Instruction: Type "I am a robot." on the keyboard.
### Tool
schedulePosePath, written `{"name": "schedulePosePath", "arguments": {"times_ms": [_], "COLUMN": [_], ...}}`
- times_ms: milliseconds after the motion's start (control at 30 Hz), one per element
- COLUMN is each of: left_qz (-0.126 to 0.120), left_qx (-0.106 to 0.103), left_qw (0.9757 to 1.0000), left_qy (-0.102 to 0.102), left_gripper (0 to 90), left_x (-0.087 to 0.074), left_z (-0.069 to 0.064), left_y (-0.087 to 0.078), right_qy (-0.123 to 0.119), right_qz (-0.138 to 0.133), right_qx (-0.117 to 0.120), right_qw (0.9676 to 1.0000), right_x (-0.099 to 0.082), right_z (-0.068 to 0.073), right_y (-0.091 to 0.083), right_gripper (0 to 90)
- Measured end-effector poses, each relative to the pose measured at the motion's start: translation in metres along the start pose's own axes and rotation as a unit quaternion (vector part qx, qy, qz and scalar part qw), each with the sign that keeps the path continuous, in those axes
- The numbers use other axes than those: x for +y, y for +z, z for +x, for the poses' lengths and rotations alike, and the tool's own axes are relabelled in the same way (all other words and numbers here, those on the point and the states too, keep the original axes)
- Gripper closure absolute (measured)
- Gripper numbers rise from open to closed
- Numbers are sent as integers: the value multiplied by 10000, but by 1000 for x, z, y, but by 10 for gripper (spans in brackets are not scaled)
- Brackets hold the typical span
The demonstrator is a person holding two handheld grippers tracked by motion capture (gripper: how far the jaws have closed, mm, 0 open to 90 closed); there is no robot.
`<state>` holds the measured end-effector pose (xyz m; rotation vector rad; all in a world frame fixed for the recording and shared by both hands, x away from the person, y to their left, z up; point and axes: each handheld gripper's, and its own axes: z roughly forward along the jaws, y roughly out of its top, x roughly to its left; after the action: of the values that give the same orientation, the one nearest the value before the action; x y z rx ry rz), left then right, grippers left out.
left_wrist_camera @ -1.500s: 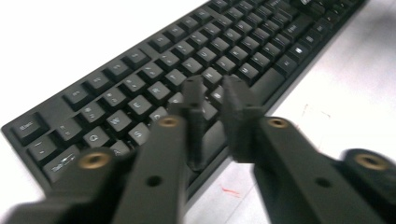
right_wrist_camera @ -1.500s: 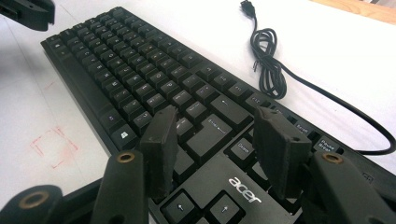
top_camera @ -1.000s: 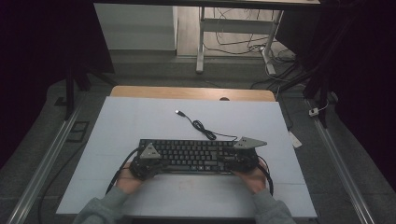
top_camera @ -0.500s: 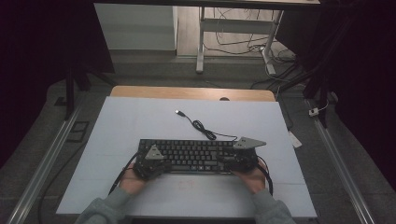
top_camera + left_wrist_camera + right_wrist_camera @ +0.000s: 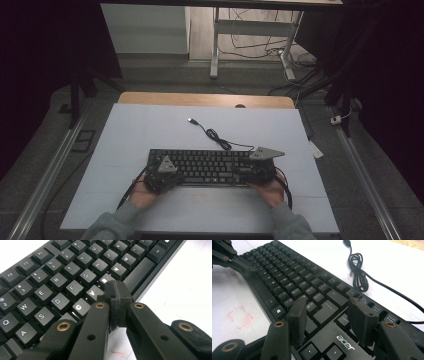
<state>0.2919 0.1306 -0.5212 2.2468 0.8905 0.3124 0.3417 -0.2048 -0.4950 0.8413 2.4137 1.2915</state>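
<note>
One keyboard (image 5: 210, 167), one coiled USB cable (image 5: 216, 136), two grippers, left (image 5: 161, 176) and right (image 5: 256, 171).

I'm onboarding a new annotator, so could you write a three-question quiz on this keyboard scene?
1. True or false: the left gripper has its jaws shut together over the keyboard.
2. What brand name is printed on the keyboard near the right gripper? A) acer B) dell C) logitech
3. Fill in: the keyboard's cable lies on the table, partly coiled, with its plug ____ (connected / unconnected).

Key
1. True: the pads meet, tips above the V and B keys.
2. A: the right gripper view shows "acer" beside the arrow keys, with that gripper's jaws open above the keys.
3. Unconnected: the plug lies free on the table.
</note>
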Motion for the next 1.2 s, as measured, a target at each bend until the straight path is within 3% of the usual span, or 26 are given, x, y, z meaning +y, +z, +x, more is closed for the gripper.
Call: {"name": "schedulePosePath", "arguments": {"times_ms": [200,300,367,467,700,933,1200], "left_qz": [-393,-654,-751,-872,-893,-770,-765], "left_qx": [-16,50,69,186,379,389,444], "left_qw": [9990,9967,9952,9924,9904,9914,9910], "left_qy": [-192,-473,-617,-846,-981,-981,-1006], "left_gripper": [891,874,827,685,506,457,437], "left_x": [0,-3,-6,-9,-14,-16,-18], "left_z": [7,16,22,30,37,41,44], "left_y": [-15,-30,-36,-41,-45,-45,-46], "right_qy": [-2,-18,-22,-22,-46,-60,-69], "right_qz": [-9,-16,-6,12,48,72,86], "right_qx": [11,5,-5,13,5,9,0], "right_qw": [10000,10000,10000,10000,10000,10000,9999], "right_x": [0,0,0,0,-1,-1,-1], "right_z": [0,0,0,0,0,0,1], "right_y": [0,0,0,1,2,2,2], "right_gripper": [499,498,499,497,495,493,493]}}
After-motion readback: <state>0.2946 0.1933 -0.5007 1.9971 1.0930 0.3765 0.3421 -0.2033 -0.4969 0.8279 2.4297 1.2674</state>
